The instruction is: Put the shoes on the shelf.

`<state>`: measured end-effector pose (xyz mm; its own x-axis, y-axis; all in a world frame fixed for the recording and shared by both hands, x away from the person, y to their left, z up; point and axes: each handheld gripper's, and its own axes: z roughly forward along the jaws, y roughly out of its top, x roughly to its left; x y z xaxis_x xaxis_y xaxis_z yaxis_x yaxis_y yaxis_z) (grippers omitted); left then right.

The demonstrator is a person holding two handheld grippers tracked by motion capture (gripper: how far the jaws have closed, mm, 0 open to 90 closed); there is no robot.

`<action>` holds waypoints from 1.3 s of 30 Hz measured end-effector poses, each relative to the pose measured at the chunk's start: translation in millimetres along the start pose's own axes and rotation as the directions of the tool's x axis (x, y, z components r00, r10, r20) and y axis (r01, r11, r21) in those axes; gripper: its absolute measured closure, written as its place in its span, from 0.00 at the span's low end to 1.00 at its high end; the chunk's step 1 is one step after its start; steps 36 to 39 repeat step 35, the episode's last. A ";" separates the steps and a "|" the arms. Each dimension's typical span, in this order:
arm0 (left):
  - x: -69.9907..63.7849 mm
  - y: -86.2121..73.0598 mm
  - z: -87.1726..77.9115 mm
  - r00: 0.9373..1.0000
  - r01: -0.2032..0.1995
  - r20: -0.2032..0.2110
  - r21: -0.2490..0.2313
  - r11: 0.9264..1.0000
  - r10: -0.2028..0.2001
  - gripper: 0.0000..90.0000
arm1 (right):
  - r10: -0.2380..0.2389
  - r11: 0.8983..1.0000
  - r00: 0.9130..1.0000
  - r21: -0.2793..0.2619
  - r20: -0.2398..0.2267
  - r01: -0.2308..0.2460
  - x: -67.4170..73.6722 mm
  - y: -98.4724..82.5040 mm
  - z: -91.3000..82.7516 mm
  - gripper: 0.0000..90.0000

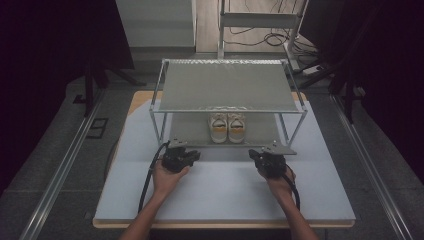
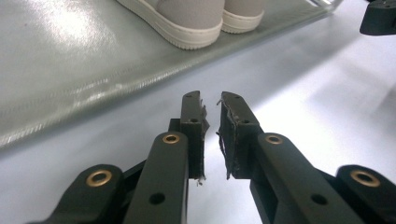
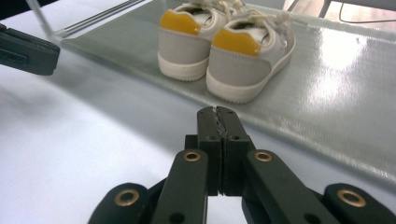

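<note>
A pair of small grey-and-white shoes with yellow heel tabs [image 1: 227, 128] stands on the lower shelf of a metal rack [image 1: 227, 85], heels toward me. They also show in the right gripper view [image 3: 224, 44] and, cropped, in the left gripper view [image 2: 189, 21]. My left gripper [image 1: 191, 156] rests on the white board in front of the rack's left side; its jaws [image 2: 211, 102] stand slightly apart with nothing between them. My right gripper [image 1: 256, 155] sits in front of the rack's right side, jaws [image 3: 217, 113] pressed together and holding nothing.
The rack has a grey upper shelf [image 1: 225, 82] over the lower mat [image 3: 336, 70], with thin metal legs [image 1: 156, 125] at the corners. The white board [image 1: 225, 195] spreads out in front of the rack. Cables and a frame [image 1: 260, 22] lie behind.
</note>
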<state>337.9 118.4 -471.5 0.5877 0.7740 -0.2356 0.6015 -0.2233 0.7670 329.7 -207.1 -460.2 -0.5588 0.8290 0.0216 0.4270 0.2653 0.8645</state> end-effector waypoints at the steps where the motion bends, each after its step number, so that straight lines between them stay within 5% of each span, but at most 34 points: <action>1: 0.1 -3.2 -2.7 1.000 -0.002 0.006 -0.001 1.000 0.002 0.89 | 0.004 1.000 1.000 -0.002 -0.006 -0.004 -0.6 -2.4 -3.5 0.98; 16: 7.1 -50.4 -35.9 1.000 0.001 0.008 0.042 0.999 -0.001 0.84 | 0.043 0.999 0.999 0.020 -0.017 -0.043 -15.1 -49.3 -45.0 0.90; 21: 15.3 -66.1 -45.3 0.999 0.036 -0.014 0.044 0.998 -0.035 0.82 | 0.036 0.998 0.999 0.047 -0.009 -0.035 -20.6 -58.4 -54.4 0.81; 27: 18.1 -68.0 -48.9 0.999 0.045 -0.032 0.029 0.999 -0.044 0.77 | 0.044 0.998 0.999 0.053 -0.009 -0.043 -23.7 -62.5 -59.6 0.74; 35: 20.2 -67.4 -49.9 0.994 0.041 -0.106 0.025 0.999 -0.038 0.50 | 0.040 0.997 0.999 0.066 0.027 -0.041 -23.9 -63.4 -57.2 0.51; 39: 20.2 -67.4 -49.9 0.994 0.041 -0.106 0.025 0.999 -0.038 0.50 | 0.040 0.997 0.999 0.066 0.027 -0.041 -23.9 -63.4 -57.2 0.51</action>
